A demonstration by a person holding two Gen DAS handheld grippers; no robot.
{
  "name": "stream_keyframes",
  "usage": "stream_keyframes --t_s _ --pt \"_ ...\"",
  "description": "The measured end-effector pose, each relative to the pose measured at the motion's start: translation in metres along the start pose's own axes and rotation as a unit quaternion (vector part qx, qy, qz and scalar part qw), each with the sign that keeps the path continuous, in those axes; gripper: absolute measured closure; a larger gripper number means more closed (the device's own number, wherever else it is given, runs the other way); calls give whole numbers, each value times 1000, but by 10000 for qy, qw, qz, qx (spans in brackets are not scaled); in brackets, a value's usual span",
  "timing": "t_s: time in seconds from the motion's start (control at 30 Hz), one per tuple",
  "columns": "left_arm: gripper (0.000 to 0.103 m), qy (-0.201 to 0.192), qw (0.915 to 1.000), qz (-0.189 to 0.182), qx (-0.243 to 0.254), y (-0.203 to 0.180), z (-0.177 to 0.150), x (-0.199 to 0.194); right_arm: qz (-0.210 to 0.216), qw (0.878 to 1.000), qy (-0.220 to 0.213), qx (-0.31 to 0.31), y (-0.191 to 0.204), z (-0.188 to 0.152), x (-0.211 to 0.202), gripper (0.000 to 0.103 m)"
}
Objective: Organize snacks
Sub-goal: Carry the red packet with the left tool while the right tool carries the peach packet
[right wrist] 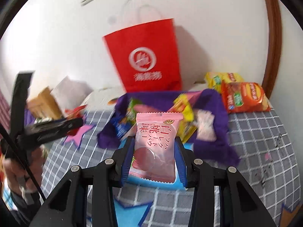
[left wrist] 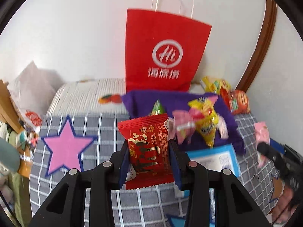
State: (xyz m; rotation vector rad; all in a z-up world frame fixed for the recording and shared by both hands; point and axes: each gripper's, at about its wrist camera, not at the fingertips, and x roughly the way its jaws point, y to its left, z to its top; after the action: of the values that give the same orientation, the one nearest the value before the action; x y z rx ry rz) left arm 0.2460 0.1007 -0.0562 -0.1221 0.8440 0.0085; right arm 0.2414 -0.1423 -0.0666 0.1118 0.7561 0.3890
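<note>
My left gripper [left wrist: 149, 147] is shut on a red snack packet [left wrist: 148, 151] with gold print, held upright above the checked cloth. My right gripper [right wrist: 154, 147] is shut on a pink peach-flavour packet [right wrist: 156, 147], also upright. Behind both lies a purple felt tray [left wrist: 230, 121] [right wrist: 212, 141] with several packets in it, among them a yellow one [left wrist: 206, 123] and pink ones [left wrist: 181, 126]. The right gripper shows at the right edge of the left wrist view [left wrist: 265, 149] with its pink packet [left wrist: 262, 134]. The left gripper [right wrist: 75, 123] shows at the left of the right wrist view.
A red paper bag [left wrist: 164, 53] [right wrist: 147, 56] stands against the white wall behind the tray. Orange [right wrist: 244, 98] and yellow [right wrist: 221, 79] chip bags lie at the back right. A pink felt star [left wrist: 65, 151] and a blue mat [left wrist: 217, 158] lie on the grey checked cloth [right wrist: 261, 143].
</note>
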Motion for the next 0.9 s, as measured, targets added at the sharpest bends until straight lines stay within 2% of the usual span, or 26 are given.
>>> stream_keyframes --t_s 0.07,0.23,0.37,0.43,0.53,0.63,0.77,0.9 --pt "67 -76 10000 -23 16 -4 14 2 -84 9999 -94 109 -13 17 2 61" --pt "67 -88 9998 -159 -14 -15 41 17 55 9990 -173 415 -38 60 16 61" --pt "67 -59 9997 -240 59 -28 57 36 714 9957 -16 583 -49 83 36 61" --pt "67 -44 9996 -250 110 -32 62 44 852 9941 50 664 -50 92 47 61" --pt "67 -8 9996 -285 59 -35 72 60 813 9942 72 700 -54 98 61 61" --pt "67 34 9992 -405 34 -36 77 71 492 9955 138 801 -65 98 78 61" --pt "67 63 9987 -495 -37 -32 79 84 429 9916 642 1039 -83 96 108 61" --pt "67 261 9983 -522 -56 -26 78 99 249 9897 830 1140 -98 90 120 61"
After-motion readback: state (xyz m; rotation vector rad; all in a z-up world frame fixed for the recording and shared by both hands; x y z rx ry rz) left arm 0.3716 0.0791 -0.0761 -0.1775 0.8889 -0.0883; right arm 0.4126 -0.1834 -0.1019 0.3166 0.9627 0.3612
